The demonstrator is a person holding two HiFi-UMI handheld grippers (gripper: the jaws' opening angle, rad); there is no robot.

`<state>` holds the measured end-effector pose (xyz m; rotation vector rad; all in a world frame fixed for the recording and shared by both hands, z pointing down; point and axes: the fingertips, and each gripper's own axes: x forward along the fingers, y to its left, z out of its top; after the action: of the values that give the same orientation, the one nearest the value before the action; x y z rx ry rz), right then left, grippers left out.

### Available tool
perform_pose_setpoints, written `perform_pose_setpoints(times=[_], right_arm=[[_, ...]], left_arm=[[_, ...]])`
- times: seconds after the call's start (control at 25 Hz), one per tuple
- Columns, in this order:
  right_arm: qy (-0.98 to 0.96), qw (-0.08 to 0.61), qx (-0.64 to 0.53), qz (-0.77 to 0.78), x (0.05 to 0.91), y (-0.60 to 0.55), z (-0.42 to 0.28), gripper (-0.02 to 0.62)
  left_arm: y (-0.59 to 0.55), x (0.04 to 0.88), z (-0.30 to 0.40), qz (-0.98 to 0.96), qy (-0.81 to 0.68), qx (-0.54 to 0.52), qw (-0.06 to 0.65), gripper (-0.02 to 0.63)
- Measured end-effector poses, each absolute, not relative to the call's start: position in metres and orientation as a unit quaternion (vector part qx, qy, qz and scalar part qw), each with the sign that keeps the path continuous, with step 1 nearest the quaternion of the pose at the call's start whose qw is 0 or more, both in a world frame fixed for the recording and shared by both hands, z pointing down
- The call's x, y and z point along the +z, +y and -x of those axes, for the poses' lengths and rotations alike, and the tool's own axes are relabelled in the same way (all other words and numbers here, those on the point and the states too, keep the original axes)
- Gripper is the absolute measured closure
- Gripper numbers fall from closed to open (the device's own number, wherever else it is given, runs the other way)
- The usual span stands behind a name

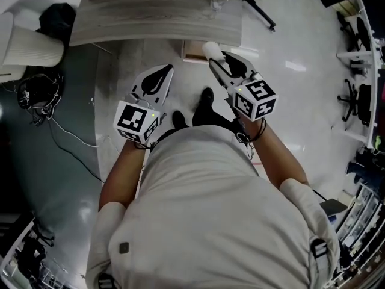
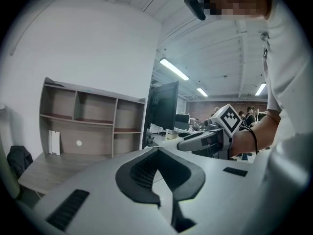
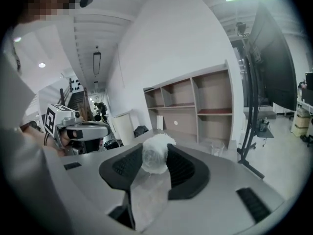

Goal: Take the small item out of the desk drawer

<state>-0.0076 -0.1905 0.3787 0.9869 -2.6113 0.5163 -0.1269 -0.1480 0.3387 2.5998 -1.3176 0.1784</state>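
Person (image 1: pixel 204 209): a white-shirted torso fills the lower middle of the head view, with both forearms reaching toward the top of the frame.
Left tongs (image 1: pixel 163 72): left of centre, tips together, nothing between them.
Right tongs (image 1: pixel 218 58): right of centre, standing narrowly apart and pinching the small item at their tips.
Small item (image 1: pixel 210 49): a white fluffy ball held in the air; in the right gripper view a thin translucent sheet trails back from it between the pads.
Shoes (image 1: pixel 206 96): dark, on the glossy floor at mid-frame.
Drawer (image 1: pixel 192 50): a pale box under the table's near edge, probably this, but poorly seen.
Table (image 1: pixel 150 11): grey wood, across the top of the frame.
Glass (image 1: pixel 218 2): clear, standing on the table, upper middle.
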Motion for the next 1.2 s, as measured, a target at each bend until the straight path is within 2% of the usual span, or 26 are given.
perform_pose_setpoints(times=[0.48,1.2], right_arm=[[-0.926,0.097,0.129,-0.341,0.319,-0.131,0.015,0.431],[-0.916,0.077,0.148,-0.364,0.310,-0.071,-0.016,0.431]], left_arm=[[-0.104,0.296,0.131,-0.897,-0.434,0.032,0.082,0.591],[-0.061,0.295,0.102,-0.911,-0.403,0.036,0.078,0.591]])
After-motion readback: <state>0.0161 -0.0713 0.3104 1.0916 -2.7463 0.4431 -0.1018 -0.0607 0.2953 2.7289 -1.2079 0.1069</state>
